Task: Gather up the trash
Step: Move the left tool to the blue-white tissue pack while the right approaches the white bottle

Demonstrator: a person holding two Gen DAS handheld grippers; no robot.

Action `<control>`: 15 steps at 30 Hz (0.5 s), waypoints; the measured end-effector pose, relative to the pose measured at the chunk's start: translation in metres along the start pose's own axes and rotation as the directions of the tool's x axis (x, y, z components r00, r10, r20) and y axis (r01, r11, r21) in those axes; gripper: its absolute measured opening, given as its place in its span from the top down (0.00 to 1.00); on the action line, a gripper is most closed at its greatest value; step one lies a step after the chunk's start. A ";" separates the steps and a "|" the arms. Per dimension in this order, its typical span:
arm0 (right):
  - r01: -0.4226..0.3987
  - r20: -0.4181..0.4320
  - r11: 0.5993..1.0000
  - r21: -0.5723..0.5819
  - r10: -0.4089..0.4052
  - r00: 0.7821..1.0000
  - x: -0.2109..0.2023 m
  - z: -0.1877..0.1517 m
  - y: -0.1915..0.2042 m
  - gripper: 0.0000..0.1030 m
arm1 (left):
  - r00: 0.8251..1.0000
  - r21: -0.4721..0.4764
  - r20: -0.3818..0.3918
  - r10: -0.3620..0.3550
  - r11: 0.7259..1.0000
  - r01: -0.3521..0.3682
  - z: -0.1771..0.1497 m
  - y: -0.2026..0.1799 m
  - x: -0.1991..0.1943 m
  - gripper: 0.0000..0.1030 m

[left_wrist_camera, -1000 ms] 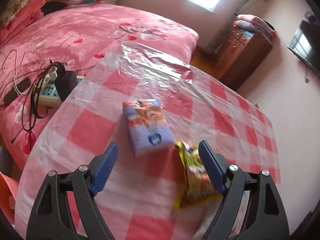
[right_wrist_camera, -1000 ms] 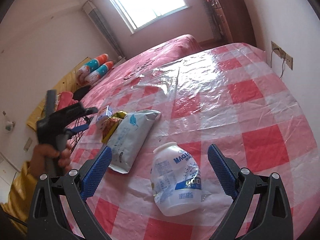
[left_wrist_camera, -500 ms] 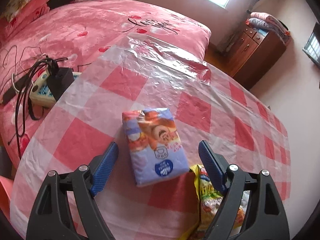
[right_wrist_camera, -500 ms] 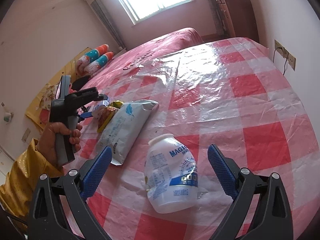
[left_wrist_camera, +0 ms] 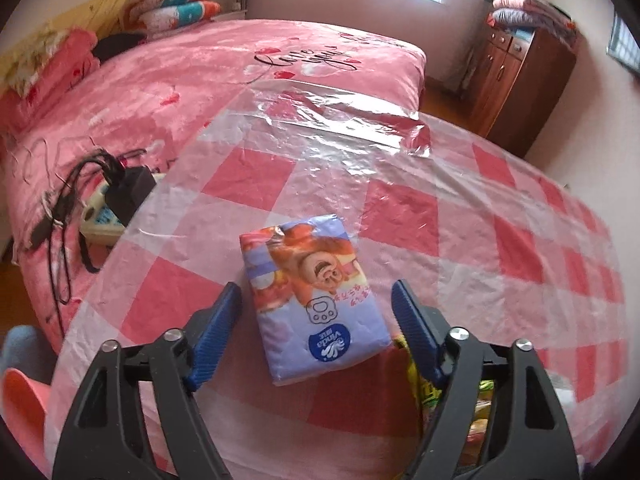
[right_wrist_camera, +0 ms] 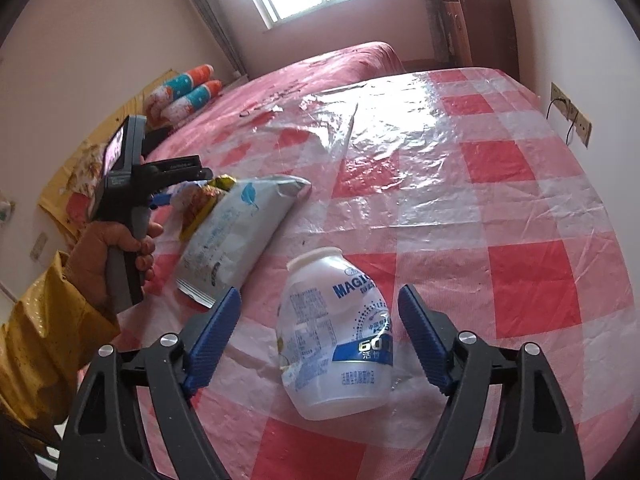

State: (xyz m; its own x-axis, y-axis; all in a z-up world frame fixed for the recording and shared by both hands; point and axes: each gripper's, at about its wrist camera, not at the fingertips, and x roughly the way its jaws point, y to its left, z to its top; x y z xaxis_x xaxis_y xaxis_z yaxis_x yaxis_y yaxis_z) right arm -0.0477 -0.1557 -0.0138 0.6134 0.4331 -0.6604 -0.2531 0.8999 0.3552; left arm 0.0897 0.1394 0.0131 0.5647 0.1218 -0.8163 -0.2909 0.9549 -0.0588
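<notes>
Between the blue pads of the left hand-held gripper (left_wrist_camera: 316,332) lies a soft, purple-and-orange printed plastic pack of tissues (left_wrist_camera: 314,302), flat on the counter (left_wrist_camera: 460,216) with its red-and-white checked plastic cover. The jaws have just been closing, yet both pads stand apart from the pack's sides, so nothing is gripped. Compared with a second ago, the pack sits squarely in the gap instead of ahead and off to one side, and the crumpled yellow snack wrapper (left_wrist_camera: 424,380) is now mostly hidden behind the right-hand finger.

The right hand-held gripper (right_wrist_camera: 320,336) has likewise just been narrowing around a squat white plastic bottle with blue lettering (right_wrist_camera: 336,336), which lies on its side on the counter, neck pointing away. Its pads, too, are clear of the bottle. Against the earlier view, the bottle appears larger and more centred. A pale blue-and-white foil pouch (right_wrist_camera: 236,232) rests nearby, untouched.

Both pieces of trash look lined up for pickup; I judge the closing grasps are under way but unfinished.
</notes>
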 end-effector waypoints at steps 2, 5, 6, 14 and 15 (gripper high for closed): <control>0.010 -0.024 1.000 -0.025 -0.010 1.000 0.004 -0.001 0.004 0.21 | 1.000 0.025 0.013 0.025 0.999 -0.026 -0.002 -0.002 -0.001 0.38; 0.042 -0.029 0.997 -0.061 -0.044 0.999 0.007 -0.002 0.010 0.21 | 1.000 0.050 0.023 0.021 0.999 -0.022 -0.004 -0.002 -0.003 0.41; 0.052 -0.030 0.996 -0.069 -0.054 0.998 0.008 -0.002 0.011 0.21 | 1.000 0.053 0.022 0.017 0.998 -0.018 -0.004 -0.001 -0.004 0.42; 0.108 -0.039 0.987 -0.118 -0.113 0.993 0.013 -0.003 0.018 0.26 | 1.000 0.060 0.023 -0.009 0.998 0.007 -0.010 0.006 -0.009 0.44; 0.117 -0.039 0.986 -0.122 -0.122 0.992 0.014 -0.002 0.018 0.28 | 1.000 0.058 0.023 -0.013 0.998 0.012 -0.012 0.007 -0.011 0.44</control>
State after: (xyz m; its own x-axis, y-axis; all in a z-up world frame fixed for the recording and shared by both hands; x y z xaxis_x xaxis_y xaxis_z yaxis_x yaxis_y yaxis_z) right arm -0.0455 -0.1334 -0.0180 0.6101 0.3213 -0.7243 -0.2693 0.9437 0.1918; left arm 0.0722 0.1420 0.0145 0.5864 0.1156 -0.8017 -0.2390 0.9704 -0.0348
